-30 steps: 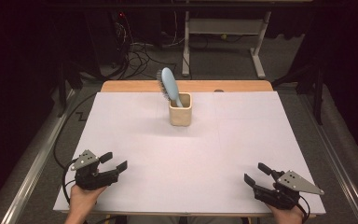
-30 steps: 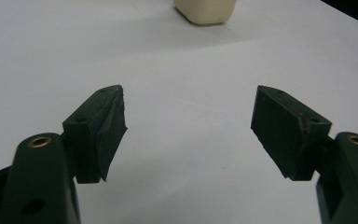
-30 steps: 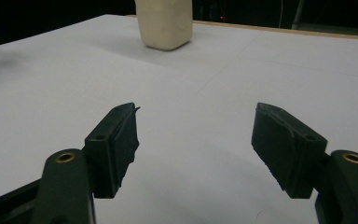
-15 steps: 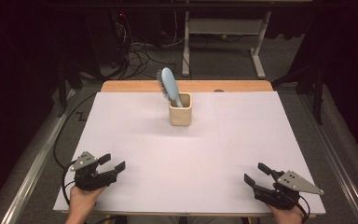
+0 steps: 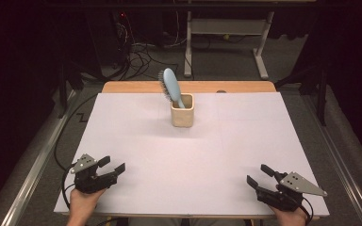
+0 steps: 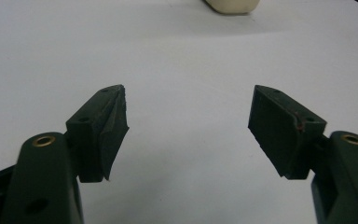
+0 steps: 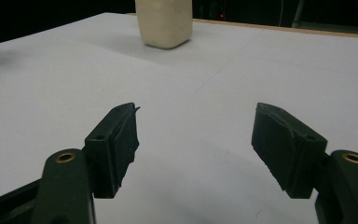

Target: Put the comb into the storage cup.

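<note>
A light blue hairbrush [image 5: 170, 84] stands bristle-head up in a cream square cup [image 5: 182, 115] at the far middle of the white table [image 5: 193, 155]. My left gripper [image 5: 113, 165] rests near the front left corner, held by a hand, jaws open with nothing between them. In the left gripper view, the left gripper [image 6: 189, 93] faces bare table, with the cup's base [image 6: 233, 4] at the top edge. My right gripper [image 5: 259, 174] sits at the front right, also open and empty. Far ahead of the right gripper [image 7: 196, 109], in its own view, stands the cup [image 7: 164, 23].
A wooden strip [image 5: 245, 87] borders the table's far edge. Cables [image 5: 141, 54] and a white metal frame [image 5: 226, 28] lie on the floor behind. Metal rails [image 5: 33, 169] run along both sides of the table.
</note>
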Motion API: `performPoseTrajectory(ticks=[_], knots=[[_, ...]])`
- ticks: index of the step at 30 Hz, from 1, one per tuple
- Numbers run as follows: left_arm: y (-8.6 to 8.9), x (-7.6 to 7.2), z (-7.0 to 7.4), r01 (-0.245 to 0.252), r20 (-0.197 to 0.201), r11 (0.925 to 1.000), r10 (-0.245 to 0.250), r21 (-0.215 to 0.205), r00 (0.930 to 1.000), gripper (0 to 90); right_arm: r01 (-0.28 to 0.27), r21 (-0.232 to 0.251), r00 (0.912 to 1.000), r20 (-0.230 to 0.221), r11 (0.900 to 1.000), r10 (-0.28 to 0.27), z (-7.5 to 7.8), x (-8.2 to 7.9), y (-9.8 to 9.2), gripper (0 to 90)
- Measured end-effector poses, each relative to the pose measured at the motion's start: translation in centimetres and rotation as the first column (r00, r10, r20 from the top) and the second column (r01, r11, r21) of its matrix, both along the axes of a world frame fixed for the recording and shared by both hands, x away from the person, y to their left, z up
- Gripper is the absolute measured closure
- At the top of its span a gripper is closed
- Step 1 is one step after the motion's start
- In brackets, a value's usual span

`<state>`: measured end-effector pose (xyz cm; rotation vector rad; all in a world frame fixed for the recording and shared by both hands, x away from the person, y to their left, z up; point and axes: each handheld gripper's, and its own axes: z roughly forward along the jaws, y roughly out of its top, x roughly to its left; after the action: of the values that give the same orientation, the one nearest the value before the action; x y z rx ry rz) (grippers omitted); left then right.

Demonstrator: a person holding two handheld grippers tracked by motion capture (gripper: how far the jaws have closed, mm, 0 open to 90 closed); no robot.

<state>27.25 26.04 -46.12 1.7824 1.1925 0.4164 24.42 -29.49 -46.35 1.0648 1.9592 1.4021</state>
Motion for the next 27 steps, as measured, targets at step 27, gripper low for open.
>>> performPoseTrajectory(ticks=[27], knots=[[0.78, 0.07, -0.64, -0.029, -0.032, 0.9996, 0.030, 0.004, 0.9990, 29.3, 0.006, 0.007, 0.9999, -0.010, 1.000, -0.006, -0.06, 0.09, -0.22, 31.9]])
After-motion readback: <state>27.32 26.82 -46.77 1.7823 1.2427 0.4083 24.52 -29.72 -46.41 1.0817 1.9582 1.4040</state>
